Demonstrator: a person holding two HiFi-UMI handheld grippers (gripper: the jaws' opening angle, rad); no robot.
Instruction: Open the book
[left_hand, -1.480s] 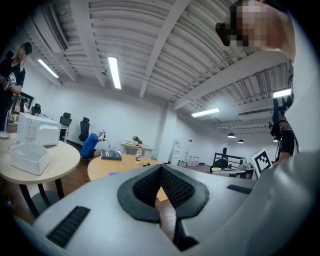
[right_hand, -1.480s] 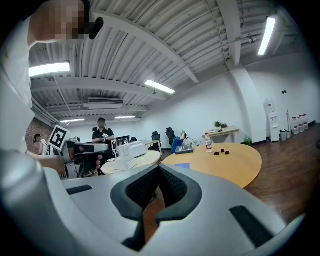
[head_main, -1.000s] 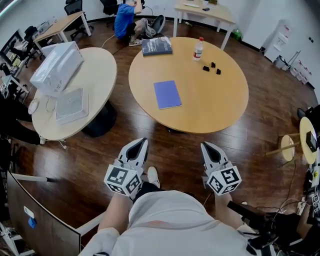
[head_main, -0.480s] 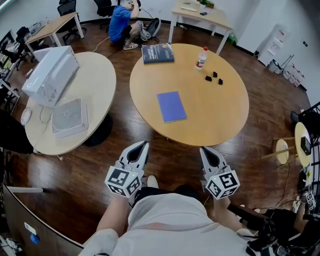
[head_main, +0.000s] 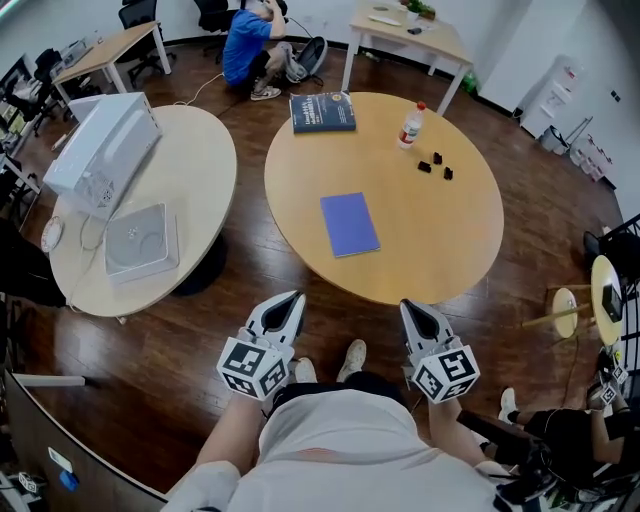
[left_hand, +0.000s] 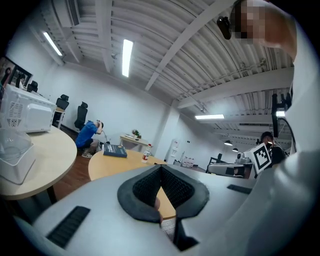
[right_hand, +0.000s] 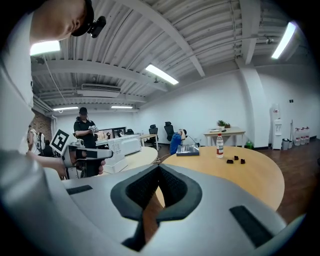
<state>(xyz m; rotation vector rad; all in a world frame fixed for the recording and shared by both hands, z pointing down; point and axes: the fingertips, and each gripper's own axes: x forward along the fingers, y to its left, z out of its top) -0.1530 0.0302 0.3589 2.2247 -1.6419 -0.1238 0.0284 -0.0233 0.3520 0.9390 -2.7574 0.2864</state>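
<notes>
A thin blue book (head_main: 349, 224) lies shut near the middle of the round wooden table (head_main: 440, 230). A thicker dark book (head_main: 323, 112) lies shut at the table's far edge; it also shows in the left gripper view (left_hand: 115, 150) and the right gripper view (right_hand: 187, 150). My left gripper (head_main: 290, 302) and right gripper (head_main: 412, 309) are held side by side in front of my body, short of the table's near edge. Both are shut with nothing between the jaws, and both are far from either book.
A water bottle (head_main: 409, 126) and three small black pieces (head_main: 435, 165) stand at the table's far right. A second round table (head_main: 200, 170) at the left carries a white appliance (head_main: 100, 150) and a white tray (head_main: 140, 240). A person in blue (head_main: 245, 45) crouches beyond.
The table and books have drawn nearer and lower in the head view as I step forward. Both grippers stay shut in the same pose.
</notes>
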